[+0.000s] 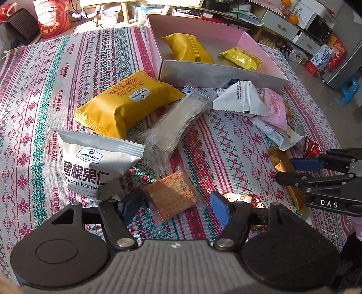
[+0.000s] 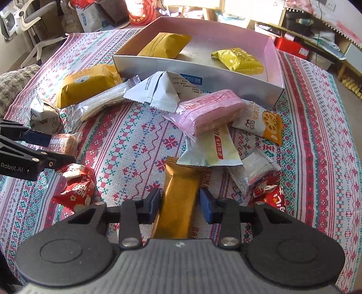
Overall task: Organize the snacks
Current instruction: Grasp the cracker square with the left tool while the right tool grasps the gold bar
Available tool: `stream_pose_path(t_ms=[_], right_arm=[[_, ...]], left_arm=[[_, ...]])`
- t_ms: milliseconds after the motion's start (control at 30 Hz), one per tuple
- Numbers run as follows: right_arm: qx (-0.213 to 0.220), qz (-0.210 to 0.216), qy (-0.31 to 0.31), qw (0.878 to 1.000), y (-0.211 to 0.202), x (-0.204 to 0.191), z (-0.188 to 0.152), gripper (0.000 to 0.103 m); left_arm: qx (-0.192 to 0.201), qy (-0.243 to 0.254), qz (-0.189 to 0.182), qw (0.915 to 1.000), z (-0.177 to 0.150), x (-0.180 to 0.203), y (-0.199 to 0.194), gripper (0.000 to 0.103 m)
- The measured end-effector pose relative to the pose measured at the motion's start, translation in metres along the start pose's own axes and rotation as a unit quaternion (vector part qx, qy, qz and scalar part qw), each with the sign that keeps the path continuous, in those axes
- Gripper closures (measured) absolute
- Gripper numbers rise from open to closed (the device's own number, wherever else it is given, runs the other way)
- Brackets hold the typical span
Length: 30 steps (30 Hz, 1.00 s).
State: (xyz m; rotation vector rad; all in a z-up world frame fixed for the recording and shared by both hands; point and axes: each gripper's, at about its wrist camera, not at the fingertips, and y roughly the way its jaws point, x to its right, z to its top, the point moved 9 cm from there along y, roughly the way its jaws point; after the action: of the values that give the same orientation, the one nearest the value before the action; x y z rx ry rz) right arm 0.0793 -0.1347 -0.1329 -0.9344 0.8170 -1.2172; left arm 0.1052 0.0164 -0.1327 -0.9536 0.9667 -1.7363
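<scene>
A cluttered, sunlit living room around a cloth-covered tabletop (image 1: 34, 95)

Strong daylight falls across the woven cloth with its red and green cross-stitch bands. Beyond it stand a low white cabinet (image 1: 285, 29) with oranges (image 1: 291, 18) on top, a small blue stool (image 1: 349, 89) on the pale floor, a red paper bag (image 1: 51, 17), a dark woven basket (image 1: 21, 24), a white swivel chair (image 2: 25, 20) and a light wooden frame (image 1: 126, 11).

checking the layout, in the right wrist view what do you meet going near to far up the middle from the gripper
right gripper shut on the gold bar → white and red packet → pink packet → box wall → yellow packet inside it
</scene>
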Motion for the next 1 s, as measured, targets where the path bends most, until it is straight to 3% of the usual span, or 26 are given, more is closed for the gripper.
stream_pose_path(t_ms=[167, 467, 600, 1000], right_arm=[[0.000, 0.006, 0.003, 1.000, 0.001, -0.001, 0.003, 0.077], [0.001, 0.014, 0.009, 1.000, 0.000, 0.002, 0.004, 0.077], [0.006, 0.016, 0.011, 1.000, -0.003, 0.002, 0.006, 0.077], [0.034, 0.037, 0.019, 0.999, -0.022, -0.001, 0.018, 0.077]], left_arm=[[0.005, -0.018, 0.030, 0.9994, 0.001, 0.002, 0.002, 0.030], [0.011, -0.013, 0.088, 0.9960, 0.003, -0.001, 0.004, 0.048], [0.013, -0.011, 0.090, 0.9958, 0.004, -0.003, 0.003, 0.054], [0.027, -0.005, 0.067, 0.9974, 0.008, 0.005, -0.008, 0.055]])
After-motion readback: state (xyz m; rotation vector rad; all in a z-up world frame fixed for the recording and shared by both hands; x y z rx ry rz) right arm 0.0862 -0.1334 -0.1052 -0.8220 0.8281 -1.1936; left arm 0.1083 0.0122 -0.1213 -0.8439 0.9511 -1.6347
